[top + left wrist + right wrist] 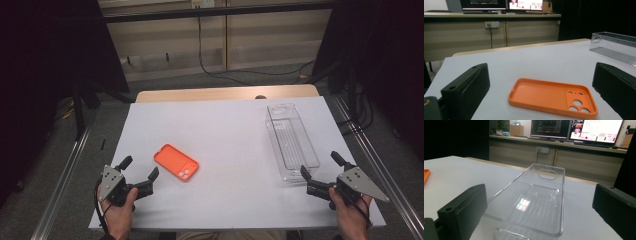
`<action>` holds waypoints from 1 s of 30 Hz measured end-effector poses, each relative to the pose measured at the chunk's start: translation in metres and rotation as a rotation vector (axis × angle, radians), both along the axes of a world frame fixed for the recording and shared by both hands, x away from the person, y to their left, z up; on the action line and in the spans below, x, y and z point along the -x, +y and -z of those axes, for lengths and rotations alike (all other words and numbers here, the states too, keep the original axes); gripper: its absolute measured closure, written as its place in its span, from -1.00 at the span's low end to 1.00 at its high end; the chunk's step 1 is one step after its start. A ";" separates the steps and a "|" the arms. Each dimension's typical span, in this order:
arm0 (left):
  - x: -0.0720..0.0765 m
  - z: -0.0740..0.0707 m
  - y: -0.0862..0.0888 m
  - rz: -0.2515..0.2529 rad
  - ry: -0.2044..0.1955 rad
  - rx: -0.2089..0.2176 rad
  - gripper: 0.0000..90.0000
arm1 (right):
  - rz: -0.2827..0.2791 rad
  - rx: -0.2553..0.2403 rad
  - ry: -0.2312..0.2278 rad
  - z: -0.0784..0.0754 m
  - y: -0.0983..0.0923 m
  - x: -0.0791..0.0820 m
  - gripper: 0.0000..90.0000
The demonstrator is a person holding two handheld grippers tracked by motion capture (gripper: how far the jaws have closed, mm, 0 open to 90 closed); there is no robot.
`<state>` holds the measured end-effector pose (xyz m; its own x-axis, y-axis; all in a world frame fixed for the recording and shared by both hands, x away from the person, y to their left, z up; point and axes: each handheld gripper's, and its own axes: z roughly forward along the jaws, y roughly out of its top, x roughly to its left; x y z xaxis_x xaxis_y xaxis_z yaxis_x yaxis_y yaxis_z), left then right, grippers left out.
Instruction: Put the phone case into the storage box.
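Holding both pairs of jaws wide and empty, I face the orange phone case (552, 97) ahead of my left gripper (139, 172) and the clear tray (534, 202) ahead of my right gripper (320, 165).

Orange phone case (426, 176) cut off at edge

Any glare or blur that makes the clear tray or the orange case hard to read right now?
High view: even light on the white table, dark surround, clear tray faint but outlined. Right gripper view: bright reflection on the tray floor, near rim soft. Left gripper view: orange phone case sharp, jaws slightly blurred, monitors washed out.
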<state>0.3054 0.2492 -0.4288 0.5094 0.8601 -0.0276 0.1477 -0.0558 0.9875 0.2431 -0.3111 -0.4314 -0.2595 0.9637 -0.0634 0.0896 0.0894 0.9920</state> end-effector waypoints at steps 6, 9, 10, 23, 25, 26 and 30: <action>0.000 -0.001 -0.001 0.018 0.009 -0.019 -0.92 | -0.002 -0.007 0.004 0.001 0.000 -0.001 -1.00; -0.001 -0.002 -0.002 0.044 0.029 -0.026 -0.89 | -0.004 -0.008 0.003 0.000 -0.001 -0.001 -1.00; -0.001 -0.002 -0.002 0.044 0.029 -0.026 -0.89 | -0.004 -0.009 0.003 0.000 -0.001 -0.001 -1.00; -0.013 -0.006 -0.007 0.103 0.045 0.006 -0.90 | -0.018 -0.010 0.006 0.001 -0.001 -0.001 -1.00; -0.015 -0.010 -0.007 0.094 0.025 0.022 -0.92 | -0.021 -0.015 0.008 0.001 -0.001 -0.001 -1.00; -0.017 -0.011 -0.008 0.091 0.020 0.016 -0.92 | -0.022 -0.015 0.009 0.002 -0.001 -0.001 -1.00; -0.021 -0.010 -0.012 0.098 0.030 0.041 -0.92 | -0.026 -0.019 0.014 0.002 -0.001 0.000 -1.00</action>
